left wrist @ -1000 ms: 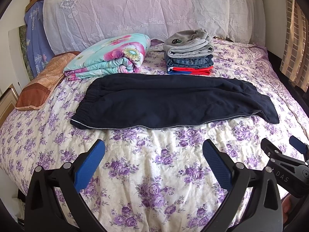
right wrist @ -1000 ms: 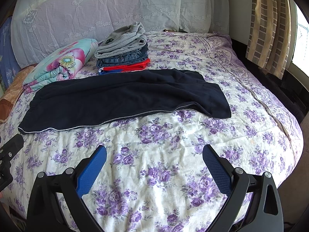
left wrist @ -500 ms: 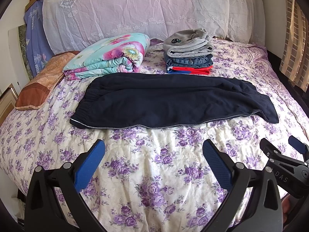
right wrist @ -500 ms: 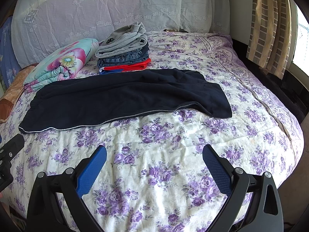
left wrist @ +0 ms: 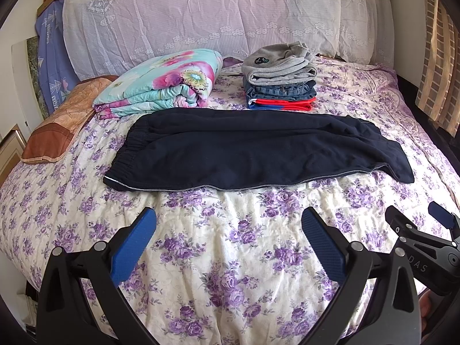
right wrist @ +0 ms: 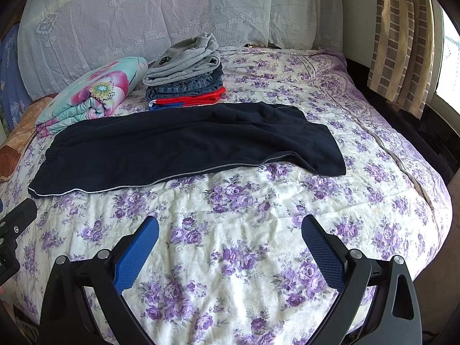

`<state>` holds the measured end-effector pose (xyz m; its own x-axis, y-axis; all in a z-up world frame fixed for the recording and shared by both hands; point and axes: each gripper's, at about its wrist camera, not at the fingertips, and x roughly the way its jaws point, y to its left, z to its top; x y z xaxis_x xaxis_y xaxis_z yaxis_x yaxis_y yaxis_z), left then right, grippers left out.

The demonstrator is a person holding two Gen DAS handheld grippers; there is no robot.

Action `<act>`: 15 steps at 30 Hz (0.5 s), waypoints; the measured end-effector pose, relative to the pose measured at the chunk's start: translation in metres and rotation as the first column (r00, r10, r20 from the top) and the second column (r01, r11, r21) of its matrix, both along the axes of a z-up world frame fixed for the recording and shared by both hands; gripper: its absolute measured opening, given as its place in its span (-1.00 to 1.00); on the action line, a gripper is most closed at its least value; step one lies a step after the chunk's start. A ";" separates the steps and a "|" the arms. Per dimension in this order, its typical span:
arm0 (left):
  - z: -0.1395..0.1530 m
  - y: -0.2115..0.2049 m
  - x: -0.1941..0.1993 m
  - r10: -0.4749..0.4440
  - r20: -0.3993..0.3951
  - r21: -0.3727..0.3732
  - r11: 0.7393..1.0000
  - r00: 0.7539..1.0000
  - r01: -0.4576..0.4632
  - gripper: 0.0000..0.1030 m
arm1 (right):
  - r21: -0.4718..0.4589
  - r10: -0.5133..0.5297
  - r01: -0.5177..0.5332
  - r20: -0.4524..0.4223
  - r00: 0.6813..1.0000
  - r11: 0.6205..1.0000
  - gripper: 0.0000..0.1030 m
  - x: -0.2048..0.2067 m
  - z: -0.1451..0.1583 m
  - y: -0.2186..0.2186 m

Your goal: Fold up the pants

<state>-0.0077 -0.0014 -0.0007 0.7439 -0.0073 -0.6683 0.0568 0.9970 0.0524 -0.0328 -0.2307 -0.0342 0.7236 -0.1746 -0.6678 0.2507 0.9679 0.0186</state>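
Dark navy pants [left wrist: 253,152] lie flat across the bed, folded lengthwise, waistband at the left and leg ends at the right; they also show in the right wrist view [right wrist: 184,149]. My left gripper [left wrist: 228,235] is open and empty, hovering over the bedspread in front of the pants. My right gripper [right wrist: 230,244] is open and empty, also short of the pants' near edge; it shows at the lower right of the left wrist view [left wrist: 417,221].
A floral purple bedspread [left wrist: 230,273] covers the bed. A folded flowered quilt [left wrist: 161,83] and a stack of folded clothes [left wrist: 279,77] sit behind the pants. A brown pillow [left wrist: 57,123] lies at the left. Curtains [right wrist: 402,43] hang at the right.
Both grippers have crept slightly forward toward the pants. Nothing was grasped or moved on the bed.
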 end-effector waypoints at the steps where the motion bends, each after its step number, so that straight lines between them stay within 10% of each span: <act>1: 0.000 0.000 0.000 0.001 0.000 0.000 1.000 1.000 -0.001 0.91 | 0.000 -0.001 0.001 0.000 1.000 1.000 0.93 0.000 0.000 0.000; 15: 0.000 0.001 0.000 0.000 -0.001 -0.001 1.000 1.000 0.000 0.91 | -0.001 0.000 0.000 -0.001 1.000 1.000 0.93 0.001 -0.001 0.000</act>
<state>-0.0081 -0.0009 -0.0011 0.7429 -0.0081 -0.6693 0.0569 0.9971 0.0512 -0.0317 -0.2307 -0.0351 0.7233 -0.1750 -0.6680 0.2505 0.9679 0.0177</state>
